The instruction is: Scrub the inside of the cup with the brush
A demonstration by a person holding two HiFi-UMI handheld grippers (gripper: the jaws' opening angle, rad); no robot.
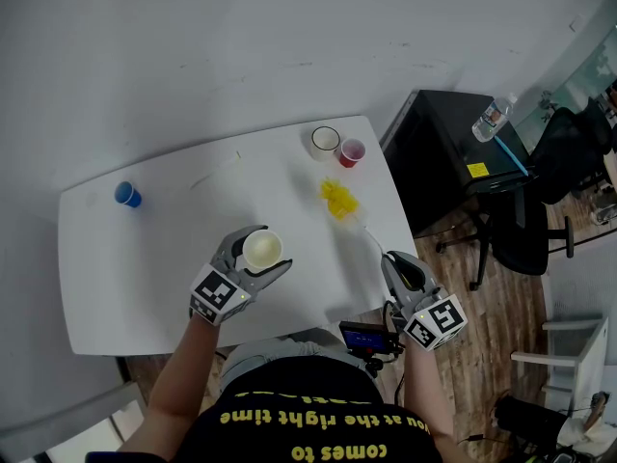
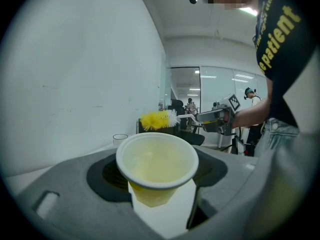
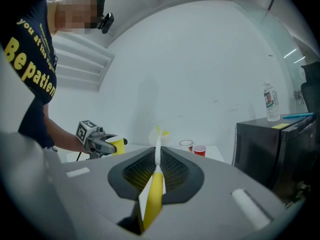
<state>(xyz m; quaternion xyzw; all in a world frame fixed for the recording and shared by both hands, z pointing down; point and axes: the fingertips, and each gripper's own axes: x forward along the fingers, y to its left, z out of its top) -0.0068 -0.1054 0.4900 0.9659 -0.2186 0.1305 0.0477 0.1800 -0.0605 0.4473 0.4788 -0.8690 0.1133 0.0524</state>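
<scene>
My left gripper [image 1: 264,250] is shut on a pale yellow plastic cup [image 1: 261,249] and holds it upright over the table's front edge. In the left gripper view the cup [image 2: 157,164] sits between the pads with its mouth open and nothing inside. My right gripper [image 1: 393,259] is shut on the yellow handle [image 3: 155,189] of a brush. Its white shaft runs out to yellow bristles [image 1: 339,199] that hang over the table, right of the cup and apart from it. The bristles [image 2: 157,120] show beyond the cup's rim.
On the white table [image 1: 174,258] a blue cup [image 1: 127,195] stands at the far left. A clear cup [image 1: 325,142] and a red cup [image 1: 352,152] stand at the far right. A black cabinet [image 1: 453,152] with a water bottle [image 1: 492,119] is right of the table, with an office chair [image 1: 521,230] beside it.
</scene>
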